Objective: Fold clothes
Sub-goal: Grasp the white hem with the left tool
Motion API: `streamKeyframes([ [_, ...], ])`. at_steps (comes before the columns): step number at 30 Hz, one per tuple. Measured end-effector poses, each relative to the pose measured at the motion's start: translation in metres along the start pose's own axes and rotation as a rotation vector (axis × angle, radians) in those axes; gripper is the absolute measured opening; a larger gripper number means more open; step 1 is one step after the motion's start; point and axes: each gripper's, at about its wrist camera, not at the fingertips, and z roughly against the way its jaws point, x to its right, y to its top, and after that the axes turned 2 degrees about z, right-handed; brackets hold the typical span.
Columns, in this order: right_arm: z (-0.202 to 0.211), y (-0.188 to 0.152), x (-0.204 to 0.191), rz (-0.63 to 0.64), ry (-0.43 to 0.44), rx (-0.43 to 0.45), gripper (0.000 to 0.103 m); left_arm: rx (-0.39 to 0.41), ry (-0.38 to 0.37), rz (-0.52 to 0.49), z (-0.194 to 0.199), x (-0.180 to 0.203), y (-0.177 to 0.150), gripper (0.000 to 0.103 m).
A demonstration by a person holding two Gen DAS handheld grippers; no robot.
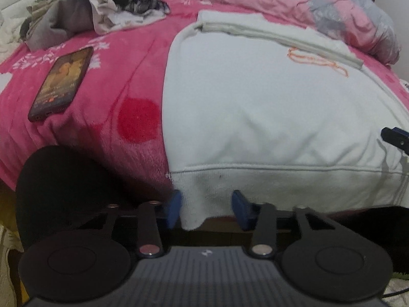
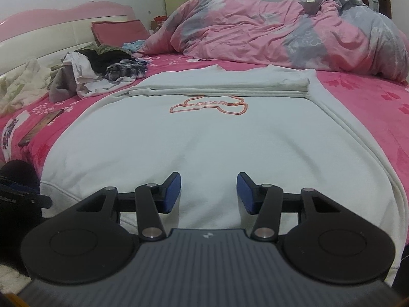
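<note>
A white sweatshirt (image 1: 268,107) with an orange bear outline (image 2: 209,106) lies flat on the pink bed, its sleeves folded across the chest (image 2: 219,88). Its ribbed hem (image 1: 255,186) hangs over the near bed edge. My left gripper (image 1: 206,208) is open at the hem's left corner, with the cloth between its blue pads (image 1: 173,208). My right gripper (image 2: 209,193) is open just above the sweatshirt's lower part, holding nothing. The right gripper's tip shows in the left wrist view (image 1: 396,136); the left gripper shows at the left edge of the right wrist view (image 2: 23,194).
A phone (image 1: 61,83) lies on the pink blanket (image 1: 107,51) left of the sweatshirt. A pile of loose clothes (image 2: 102,71) sits at the back left. A rumpled pink and grey duvet (image 2: 281,35) fills the back. A dark object (image 1: 56,186) is by the bed edge.
</note>
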Motion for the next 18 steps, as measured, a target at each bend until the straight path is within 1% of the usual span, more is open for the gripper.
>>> streamKeyframes([
  [1, 0.001, 0.0, -0.002, 0.004, 0.004, 0.002, 0.048, -0.007, 0.003, 0.002, -0.001, 0.0, 0.0, 0.028],
  [2, 0.001, 0.0, -0.003, 0.008, 0.011, 0.004, 0.048, -0.013, 0.006, 0.006, -0.002, 0.0, 0.0, 0.02],
  [3, 0.002, -0.001, -0.005, 0.014, 0.019, 0.008, 0.049, -0.021, 0.008, 0.012, -0.003, -0.001, 0.0, 0.015],
  [7, 0.006, -0.003, -0.012, 0.036, 0.049, 0.019, 0.049, -0.052, 0.01, 0.044, -0.005, -0.006, 0.001, 0.015],
  [8, 0.007, -0.004, -0.013, 0.041, 0.056, 0.021, 0.049, -0.063, 0.01, 0.05, -0.005, -0.008, 0.001, 0.022],
  [9, 0.007, -0.004, -0.015, 0.045, 0.063, 0.023, 0.049, -0.074, 0.011, 0.056, -0.006, -0.009, 0.001, 0.04],
  [11, 0.008, -0.003, -0.017, 0.049, 0.075, 0.024, 0.049, -0.091, 0.012, 0.065, -0.007, -0.011, 0.0, 0.06],
  [13, 0.009, -0.004, -0.019, 0.049, 0.089, 0.024, 0.049, -0.089, 0.017, 0.058, -0.009, -0.011, 0.0, 0.059],
  [14, 0.009, -0.005, -0.02, 0.05, 0.095, 0.024, 0.049, -0.09, 0.017, 0.057, -0.011, -0.011, 0.0, 0.058],
  [16, 0.009, -0.007, -0.021, 0.051, 0.105, 0.023, 0.049, -0.096, 0.015, 0.061, -0.015, -0.012, 0.001, 0.049],
  [17, 0.009, -0.007, -0.022, 0.051, 0.11, 0.022, 0.049, -0.104, 0.014, 0.064, -0.018, -0.013, 0.002, 0.041],
  [18, 0.009, -0.008, -0.022, 0.053, 0.115, 0.021, 0.049, -0.115, 0.01, 0.067, -0.02, -0.014, 0.003, 0.026],
])
